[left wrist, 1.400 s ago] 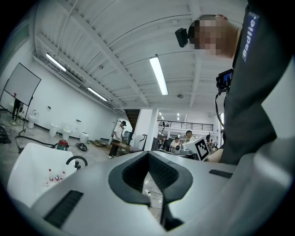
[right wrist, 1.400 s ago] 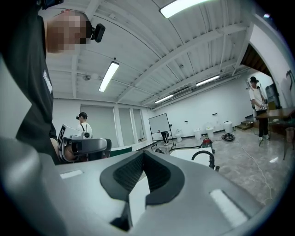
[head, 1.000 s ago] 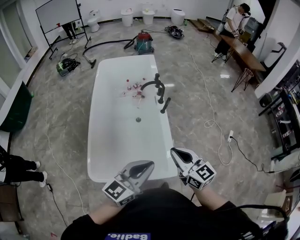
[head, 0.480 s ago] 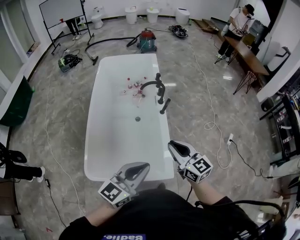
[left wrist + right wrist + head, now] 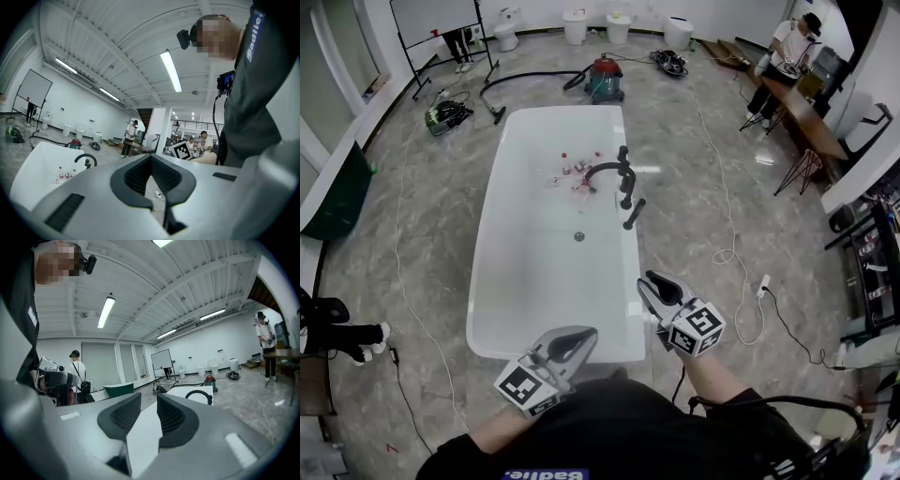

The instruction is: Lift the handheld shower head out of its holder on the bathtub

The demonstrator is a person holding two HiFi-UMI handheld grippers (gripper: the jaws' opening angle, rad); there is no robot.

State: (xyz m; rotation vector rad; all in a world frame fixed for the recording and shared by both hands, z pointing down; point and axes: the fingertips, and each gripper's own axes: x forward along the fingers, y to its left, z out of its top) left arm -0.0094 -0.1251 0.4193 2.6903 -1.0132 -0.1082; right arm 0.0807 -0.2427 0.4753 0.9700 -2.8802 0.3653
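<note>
I count one bathtub (image 5: 487, 281) in the middle of the frame, with one black faucet (image 5: 605, 169), one handheld shower head (image 5: 633, 213) and one drain (image 5: 578, 236). The small bottles (image 5: 572, 173) inside it are too tiny for me to number. Along the top edge stand four white toilets (image 5: 575, 25) and one whiteboard (image 5: 434, 19). I see two vacuum cleaners, the red vacuum cleaner (image 5: 605, 80) and the green vacuum cleaner (image 5: 448, 114), and three other people (image 5: 792, 52): upper right, top left, left edge.
</note>
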